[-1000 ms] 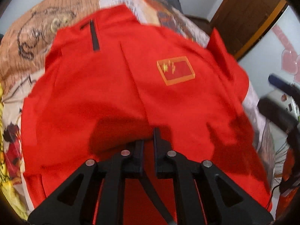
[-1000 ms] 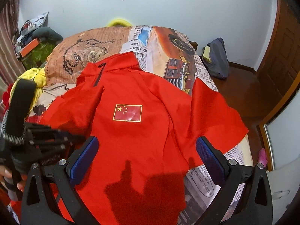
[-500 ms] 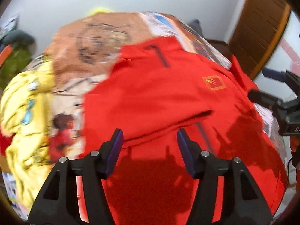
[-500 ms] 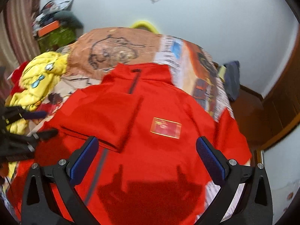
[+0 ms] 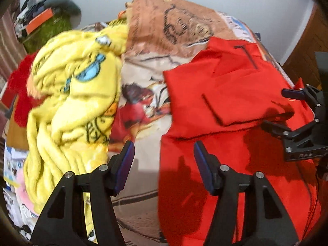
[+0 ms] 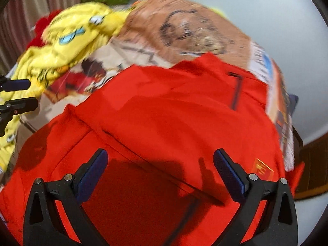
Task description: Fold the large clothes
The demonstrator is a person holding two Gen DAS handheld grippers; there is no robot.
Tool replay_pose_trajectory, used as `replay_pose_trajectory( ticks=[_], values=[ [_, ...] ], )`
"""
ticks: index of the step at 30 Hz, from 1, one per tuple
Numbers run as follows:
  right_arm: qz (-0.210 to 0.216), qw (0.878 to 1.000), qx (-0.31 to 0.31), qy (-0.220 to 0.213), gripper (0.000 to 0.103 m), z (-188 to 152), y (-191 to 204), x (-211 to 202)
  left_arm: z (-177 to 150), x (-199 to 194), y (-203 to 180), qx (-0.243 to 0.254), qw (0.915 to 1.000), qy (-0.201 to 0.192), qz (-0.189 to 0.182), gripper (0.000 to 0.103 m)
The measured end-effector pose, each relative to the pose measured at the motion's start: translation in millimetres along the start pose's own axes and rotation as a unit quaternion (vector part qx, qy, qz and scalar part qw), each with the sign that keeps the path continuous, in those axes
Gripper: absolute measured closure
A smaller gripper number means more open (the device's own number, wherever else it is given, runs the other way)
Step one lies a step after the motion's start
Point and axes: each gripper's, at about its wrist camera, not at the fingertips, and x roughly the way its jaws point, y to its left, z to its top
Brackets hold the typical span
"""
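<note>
A large red shirt with a dark zip collar lies on the bed, its left sleeve folded in over the chest. It fills the right wrist view, with a small flag patch at the right. My left gripper is open and empty, hovering over the shirt's left edge. My right gripper is open and empty above the shirt's lower body; it also shows in the left wrist view.
A crumpled yellow blanket lies on the bed's left side. The bed has a printed cartoon sheet. A cluttered pile stands at the back left. A wooden door is at the right.
My left gripper let go of the folded sleeve, opened, and swung left toward the shirt's edge. My right gripper stayed open and moved closer over the shirt, turning left.
</note>
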Motion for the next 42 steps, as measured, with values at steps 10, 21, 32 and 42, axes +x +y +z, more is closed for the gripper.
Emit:
replay_pose_trajectory(
  ticks=[10,21,32,42],
  values=[
    [-0.004,0.997,-0.071,0.027,0.048,14.7,32.1,42.1,-10.8,32.0,15.5,-0.020,0.9995,0.020,-0.017,0.044],
    [0.015,0.999,0.003,-0.028,0.097,25.0,3.1,17.8,0.5,43.6,-1.8,-0.013,0.9995,0.021,-0.021,0.044],
    [-0.019,0.981,0.143,-0.128,0.097,-6.1,-119.3,-84.0,33.2,50.9,-36.4,-0.020,0.9991,0.005,-0.037,0.044],
    [0.057,0.987,0.134,-0.060,0.060,-25.1,-104.0,-50.5,19.5,67.1,-48.3,-0.011,0.9992,0.033,-0.022,0.044]
  ],
)
